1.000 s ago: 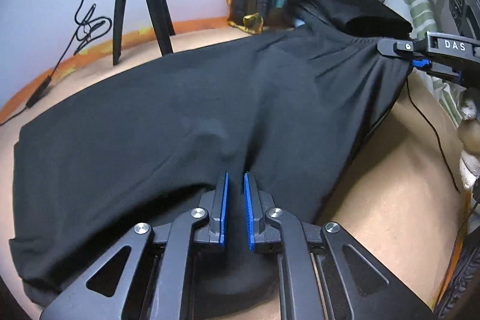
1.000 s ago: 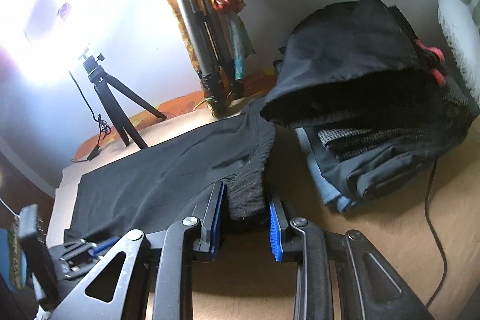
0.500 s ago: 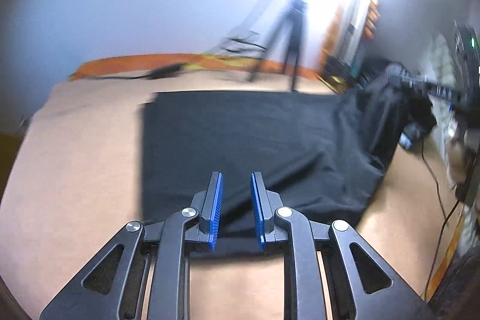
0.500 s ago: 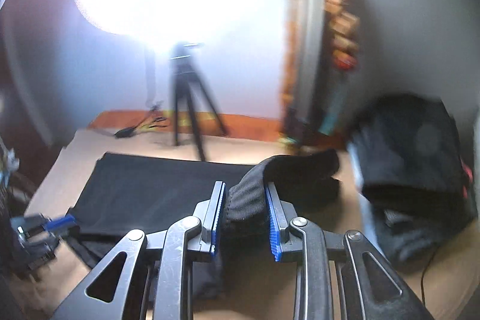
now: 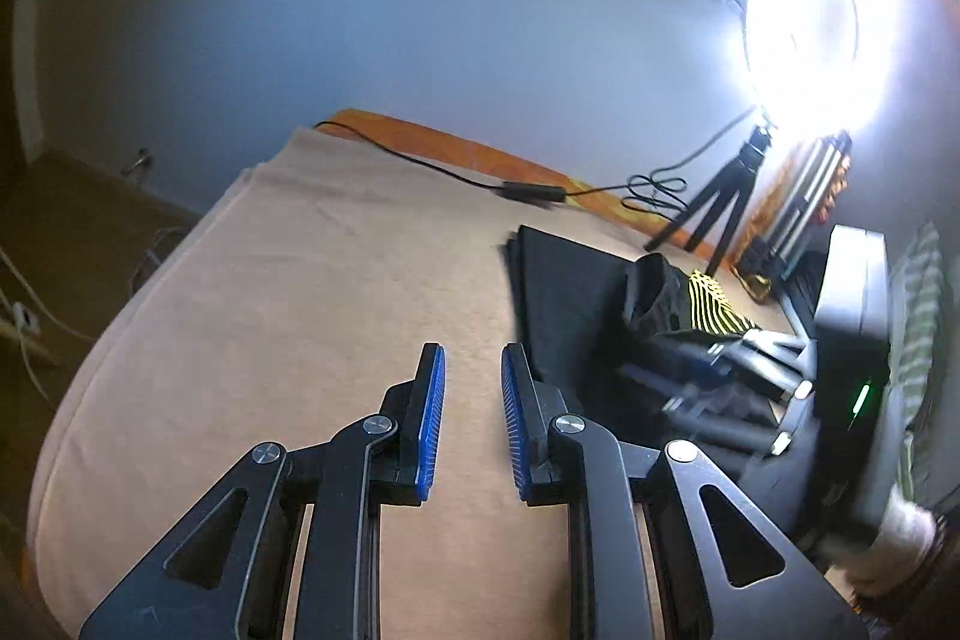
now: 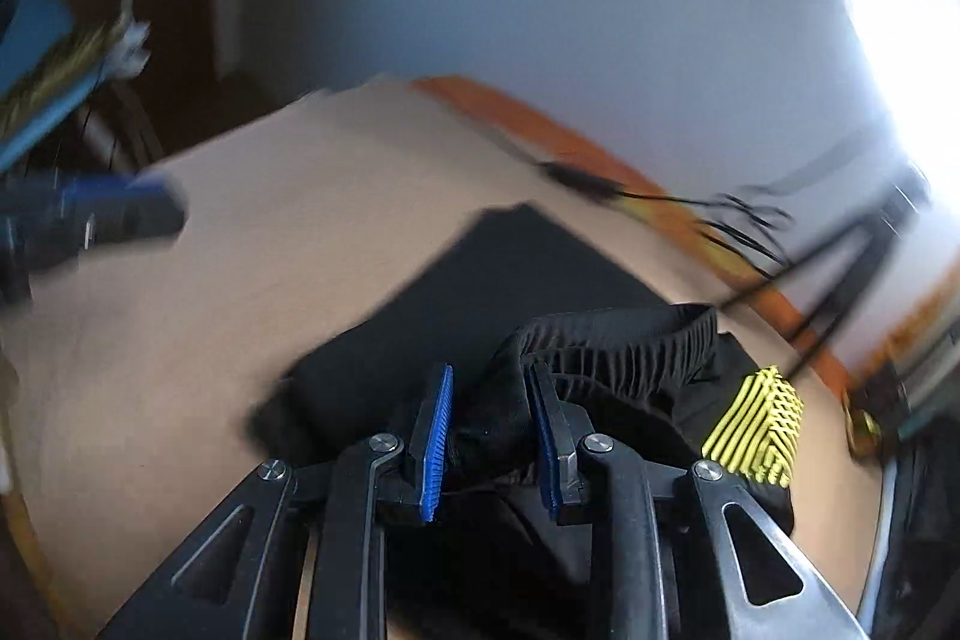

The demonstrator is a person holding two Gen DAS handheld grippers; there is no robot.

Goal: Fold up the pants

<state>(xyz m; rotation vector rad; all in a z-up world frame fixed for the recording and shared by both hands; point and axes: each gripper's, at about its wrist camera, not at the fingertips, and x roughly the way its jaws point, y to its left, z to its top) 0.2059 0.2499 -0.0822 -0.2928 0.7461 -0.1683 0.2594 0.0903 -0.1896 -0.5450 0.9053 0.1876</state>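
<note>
Both wrist views low over bed — sharing pants, wall-facing

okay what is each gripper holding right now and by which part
The right gripper is shut on the black pants, pinching the gathered elastic waistband. The left gripper is open over the bed, holding nothing.

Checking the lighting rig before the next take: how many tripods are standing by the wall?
2. A small black tripod stands under the bright ring light; a taller silver tripod with closed legs leans just right of it. Others may be hidden behind glare.
</note>
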